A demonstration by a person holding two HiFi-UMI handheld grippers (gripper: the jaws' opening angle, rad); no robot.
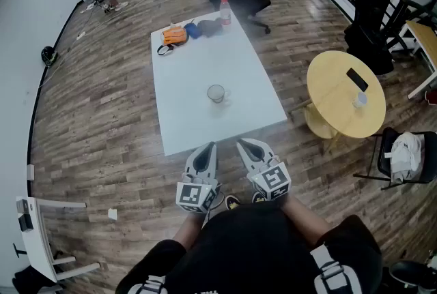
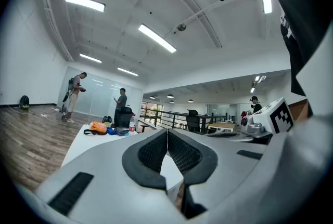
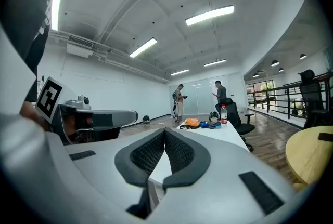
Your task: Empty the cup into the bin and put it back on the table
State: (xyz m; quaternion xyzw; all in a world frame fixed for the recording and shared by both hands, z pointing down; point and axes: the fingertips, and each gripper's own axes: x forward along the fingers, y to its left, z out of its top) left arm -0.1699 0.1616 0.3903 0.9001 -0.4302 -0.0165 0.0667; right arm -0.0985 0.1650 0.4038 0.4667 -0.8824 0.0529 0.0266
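Cup (image 1: pixel 216 93) sits in the middle of the counter (image 1: pixel 249 71), dead twelve o'clock from me. Left tongs (image 1: pixel 207 147) and right tongs (image 1: pixel 247 145) are both clenched on nothing, short of the near edge. I'd open the right tongs wide first, then come in level around its wall.

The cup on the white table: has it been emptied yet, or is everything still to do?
Nothing visibly done. The cup stands upright on the table, and I can't tell what it holds. Nothing is in hand: left tongs and right tongs are shut, empty, near the table's front edge. Probably lifting, emptying and returning all remain.
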